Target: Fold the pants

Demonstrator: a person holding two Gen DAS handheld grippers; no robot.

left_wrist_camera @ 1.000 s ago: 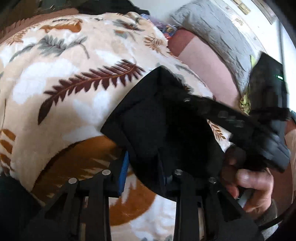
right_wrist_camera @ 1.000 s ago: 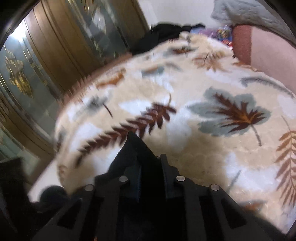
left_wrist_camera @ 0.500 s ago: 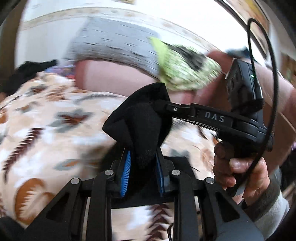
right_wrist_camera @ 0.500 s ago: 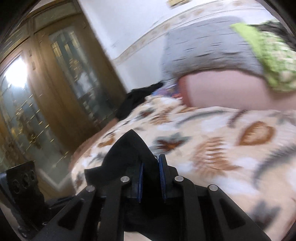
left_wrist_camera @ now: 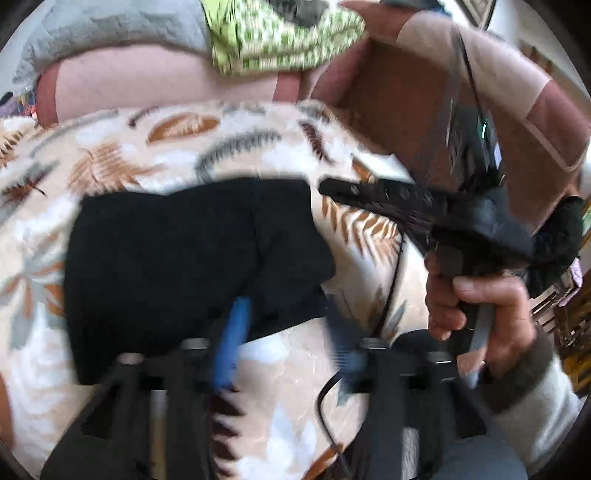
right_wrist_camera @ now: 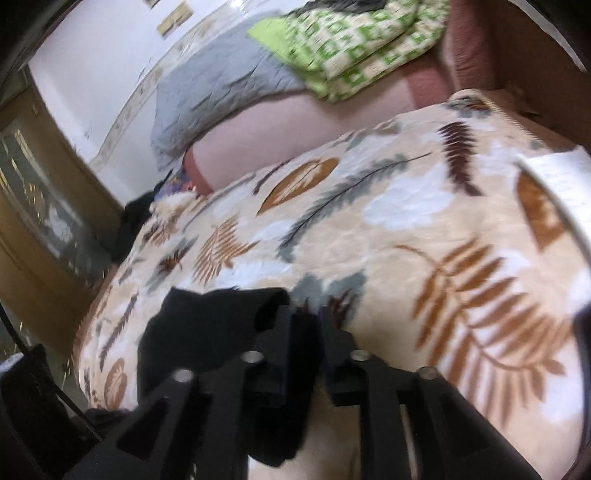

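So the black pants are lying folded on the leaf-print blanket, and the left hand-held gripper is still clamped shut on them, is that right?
Not quite. The black pants do lie folded on the leaf-print blanket, but the left hand-held gripper is not clamped on them. The left wrist view shows its jaws spread apart, having just opened, with only blanket between the blue pads; one pad merely overlaps the pants' near edge.

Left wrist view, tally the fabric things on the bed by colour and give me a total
Black: 1, the folded pants
Leaf-print beige: 1, the blanket
Grey: 1, the quilted pillow
Green-and-white check: 1, the bundled cloth
Total: 4
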